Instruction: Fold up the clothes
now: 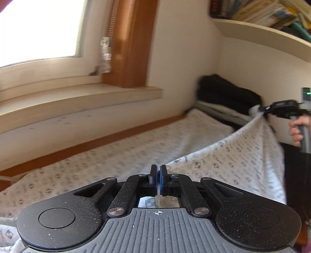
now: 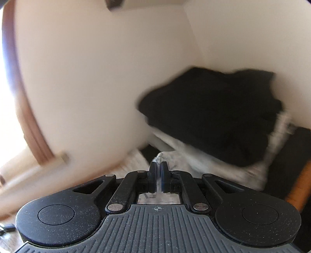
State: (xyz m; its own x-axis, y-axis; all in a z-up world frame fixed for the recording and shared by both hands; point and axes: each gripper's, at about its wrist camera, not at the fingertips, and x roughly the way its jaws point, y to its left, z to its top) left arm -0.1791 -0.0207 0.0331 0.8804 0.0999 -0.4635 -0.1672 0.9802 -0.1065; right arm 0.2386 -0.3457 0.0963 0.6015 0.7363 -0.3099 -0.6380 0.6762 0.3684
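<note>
A white cloth with a small grey print (image 1: 243,155) is held up taut between both grippers, while more printed fabric (image 1: 116,151) lies flat on the bed below. My left gripper (image 1: 158,168) is shut on the cloth's near edge, and fabric shows under its jaws. At the far right of the left wrist view my right gripper (image 1: 261,109) pinches the other corner, with a hand (image 1: 297,132) on its handle. In the right wrist view the right gripper (image 2: 159,165) is shut on a bunched bit of the cloth (image 2: 161,156).
A black pile of clothes (image 1: 227,93) (image 2: 213,112) rests on pale folded bedding in the bed's far corner. A window sill (image 1: 77,97) runs along the wall on the left. A shelf of books (image 1: 262,11) hangs above the corner.
</note>
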